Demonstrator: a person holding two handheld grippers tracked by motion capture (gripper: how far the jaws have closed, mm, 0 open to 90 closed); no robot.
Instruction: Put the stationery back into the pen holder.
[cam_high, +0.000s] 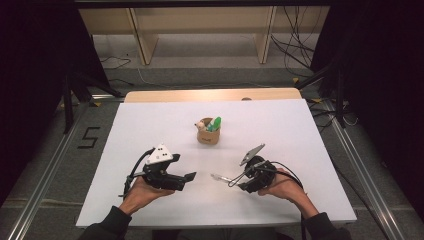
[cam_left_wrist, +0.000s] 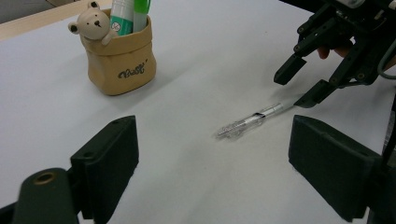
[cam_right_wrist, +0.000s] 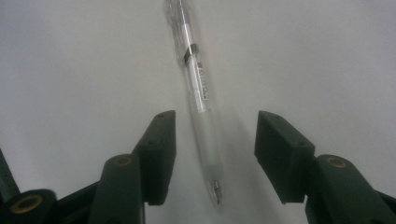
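Observation:
A clear plastic pen lies flat on the white table; the high view shows the pen between the two hands. My right gripper is open, its jaws on either side of the pen's tip end without touching it. In the left gripper view that right gripper hovers over the end of the pen. My left gripper is open and holds nothing, a short way left of the pen. A tan fabric cup with a bear figure holds green and white markers.
The cup stands at the table's middle, beyond both grippers. The left gripper rests low at the near left. A wooden strip borders the far edge, with shelving and cables on the floor behind.

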